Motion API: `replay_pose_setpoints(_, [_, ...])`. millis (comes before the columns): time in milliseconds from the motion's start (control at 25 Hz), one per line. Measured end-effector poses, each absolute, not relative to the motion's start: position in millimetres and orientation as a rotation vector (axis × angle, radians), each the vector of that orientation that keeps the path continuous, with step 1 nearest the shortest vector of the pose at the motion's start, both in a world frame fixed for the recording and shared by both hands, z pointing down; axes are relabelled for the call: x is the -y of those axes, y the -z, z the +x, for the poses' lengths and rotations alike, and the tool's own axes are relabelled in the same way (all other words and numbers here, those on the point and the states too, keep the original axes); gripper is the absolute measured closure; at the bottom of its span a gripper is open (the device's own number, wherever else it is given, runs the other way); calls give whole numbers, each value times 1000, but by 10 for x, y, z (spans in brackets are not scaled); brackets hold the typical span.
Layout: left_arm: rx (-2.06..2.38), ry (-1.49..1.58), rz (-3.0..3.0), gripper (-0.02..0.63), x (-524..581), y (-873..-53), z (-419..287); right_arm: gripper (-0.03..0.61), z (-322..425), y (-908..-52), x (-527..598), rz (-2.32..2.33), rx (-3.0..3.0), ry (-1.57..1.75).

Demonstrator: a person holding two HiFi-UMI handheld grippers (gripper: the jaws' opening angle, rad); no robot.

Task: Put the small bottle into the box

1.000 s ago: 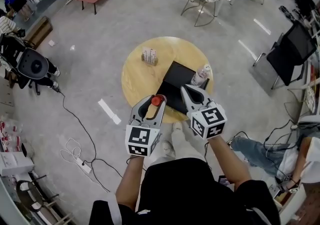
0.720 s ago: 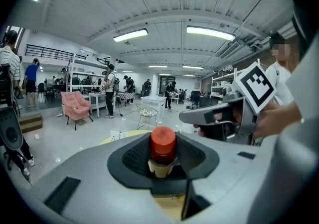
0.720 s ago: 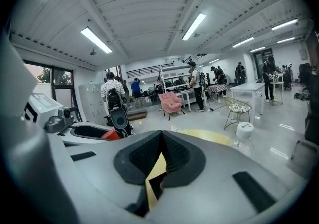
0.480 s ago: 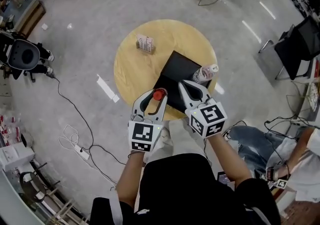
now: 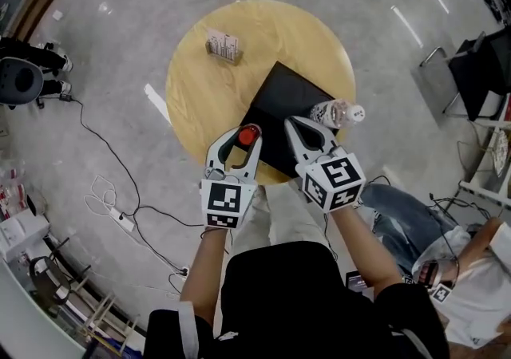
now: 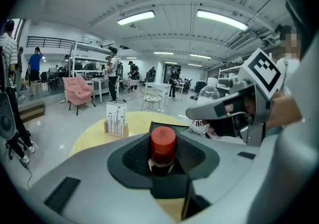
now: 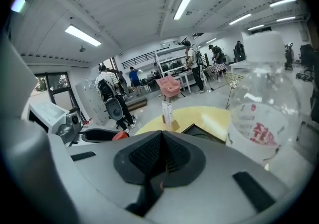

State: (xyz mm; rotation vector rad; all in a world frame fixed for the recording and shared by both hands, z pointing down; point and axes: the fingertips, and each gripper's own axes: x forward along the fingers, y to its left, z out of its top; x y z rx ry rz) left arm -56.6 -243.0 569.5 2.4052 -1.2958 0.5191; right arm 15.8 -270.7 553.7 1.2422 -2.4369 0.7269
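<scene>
A small dark bottle with a red cap (image 5: 248,136) (image 6: 163,148) stands upright between the pads of my left gripper (image 5: 239,139) (image 6: 163,162), which is shut on it. It hangs over the near edge of the round wooden table (image 5: 200,106), just left of the flat black box (image 5: 283,98) (image 6: 167,125) (image 7: 199,131). My right gripper (image 5: 303,129) (image 7: 158,156) is shut with nothing in it, above the box's near right corner. A clear plastic water bottle (image 5: 335,113) (image 7: 259,113) lies right next to it.
A small card holder (image 5: 223,45) (image 6: 115,119) stands at the table's far left. Cables and a power strip (image 5: 124,222) lie on the floor to the left. A seated person's legs (image 5: 399,222) are close at the right. People and chairs fill the background.
Both grippers have come forward over the table's near edge toward the black box. The small bottle stays in the left gripper. The right gripper stays shut.
</scene>
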Motion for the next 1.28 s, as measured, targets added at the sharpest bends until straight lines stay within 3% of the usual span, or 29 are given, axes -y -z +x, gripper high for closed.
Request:
replay_pose_setpoints(600, [1327,-603,2376,465,2636,-6371,-534,577,50,-6132,2762,1133,2394,-812])
replay_pose_setpoints(1280, [1334,-629,2392,465,2742,-6597,-486,577,53,-6326,2736,1095,2365,-851])
